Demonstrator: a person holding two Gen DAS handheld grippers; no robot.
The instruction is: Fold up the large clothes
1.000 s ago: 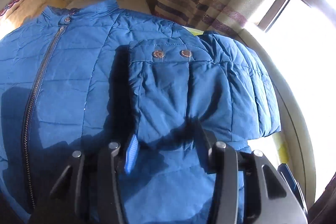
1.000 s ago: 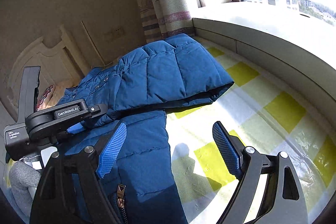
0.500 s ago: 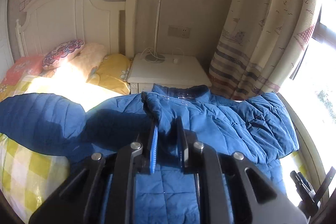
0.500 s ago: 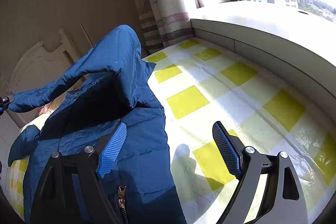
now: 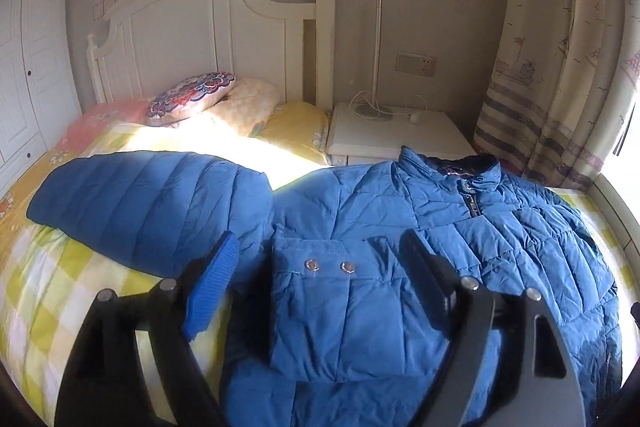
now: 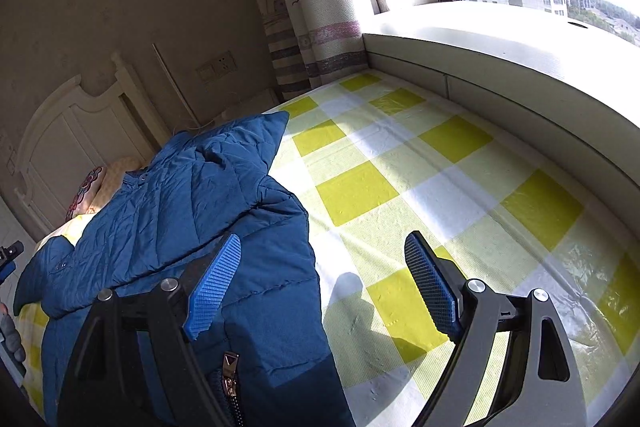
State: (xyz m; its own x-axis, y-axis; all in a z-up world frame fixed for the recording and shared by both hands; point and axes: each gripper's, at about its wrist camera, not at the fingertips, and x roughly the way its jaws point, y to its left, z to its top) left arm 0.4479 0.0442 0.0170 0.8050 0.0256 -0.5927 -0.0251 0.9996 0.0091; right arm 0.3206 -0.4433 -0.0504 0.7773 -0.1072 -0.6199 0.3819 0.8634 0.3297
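A blue quilted puffer jacket [image 5: 460, 227] lies front up on the bed. One sleeve is folded across its chest, with the two-snap cuff [image 5: 328, 267] between the fingers of my left gripper [image 5: 320, 287], which is open above it. The other sleeve [image 5: 152, 203] stretches out to the left over the bed. In the right wrist view the jacket [image 6: 192, 211] lies at left, its hem and zipper pull [image 6: 230, 373] under my right gripper [image 6: 320, 287], which is open and empty over the jacket's edge.
The bed has a yellow-and-white checked sheet [image 6: 420, 195]. Pillows [image 5: 192, 99] and a white headboard [image 5: 208, 39] are at the far end. A white nightstand [image 5: 392, 139] with a lamp, a curtain [image 5: 560, 59] and a window ledge [image 6: 500, 59] border the bed.
My left gripper carried the sleeve across the jacket's chest, then opened and let the cuff go. The right gripper has stayed still and open.
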